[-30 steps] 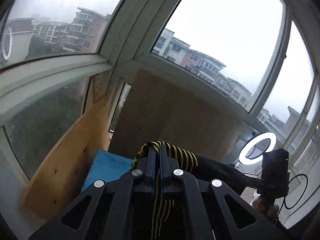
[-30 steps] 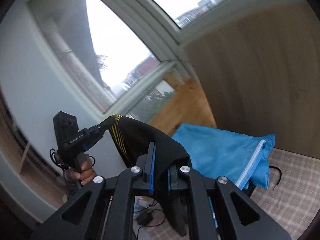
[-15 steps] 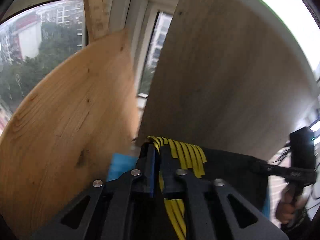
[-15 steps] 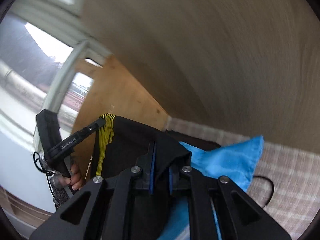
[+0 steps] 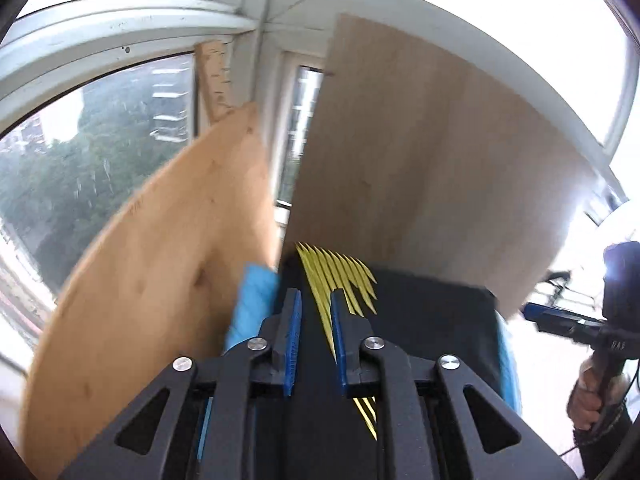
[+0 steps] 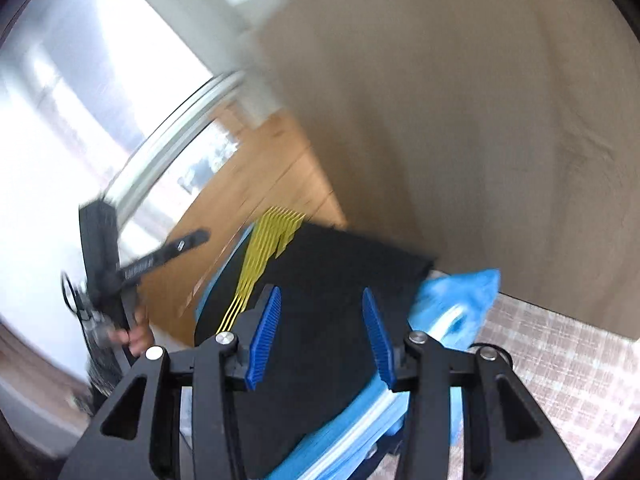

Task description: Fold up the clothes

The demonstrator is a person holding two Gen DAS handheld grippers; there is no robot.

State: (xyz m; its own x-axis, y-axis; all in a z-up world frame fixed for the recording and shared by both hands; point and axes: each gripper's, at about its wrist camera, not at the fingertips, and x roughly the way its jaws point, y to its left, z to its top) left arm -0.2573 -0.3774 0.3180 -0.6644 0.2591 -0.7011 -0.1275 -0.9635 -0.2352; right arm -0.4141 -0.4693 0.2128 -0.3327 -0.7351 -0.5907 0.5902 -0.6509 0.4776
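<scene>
The left gripper point(image 5: 314, 300) has its jaws parted, and the yellow stripes of one black garment point(image 5: 432, 312) run between them. The right gripper point(image 6: 320, 308) stands spread wide over the same black garment point(image 6: 340, 276), gripping nothing. Under it lies one blue garment point(image 6: 460, 296), showing beyond the right jaw. Ahead of both stand two wooden boards: a light board point(image 5: 432, 168) and an orange board point(image 5: 160, 264). Checked cloth point(image 6: 560, 344) lies rightward.
</scene>
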